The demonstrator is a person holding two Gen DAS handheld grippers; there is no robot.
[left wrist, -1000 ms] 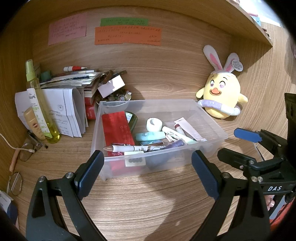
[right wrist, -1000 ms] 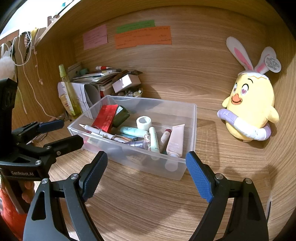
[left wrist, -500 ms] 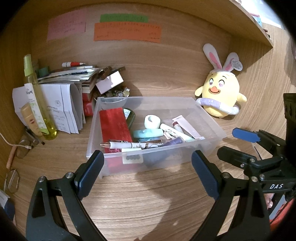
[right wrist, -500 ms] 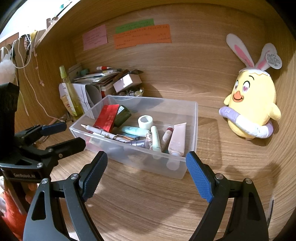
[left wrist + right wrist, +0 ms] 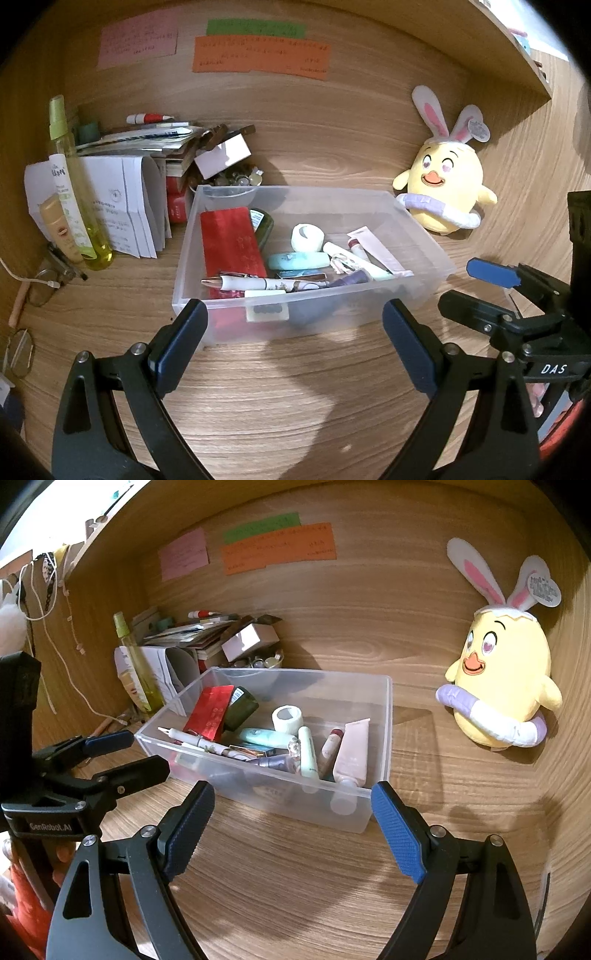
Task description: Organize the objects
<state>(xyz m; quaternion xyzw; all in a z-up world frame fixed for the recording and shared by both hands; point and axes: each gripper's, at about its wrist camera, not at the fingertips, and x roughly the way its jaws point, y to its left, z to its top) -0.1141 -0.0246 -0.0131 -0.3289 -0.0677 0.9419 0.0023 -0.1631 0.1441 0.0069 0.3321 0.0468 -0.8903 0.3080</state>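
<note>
From my left wrist camera, the left gripper (image 5: pixel 293 345) gapes wide and empty before the clear bin (image 5: pixel 424 236), which sits on the table (image 5: pixel 295 398). From my right wrist camera, the right gripper (image 5: pixel 291 829) is likewise spread, holding nothing, just short of the bin's near wall.

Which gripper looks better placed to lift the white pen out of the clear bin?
Probably left. The pen lies along the bin's near wall, centred ahead of the open left gripper. The right gripper, also open, faces the tubes instead.
</note>
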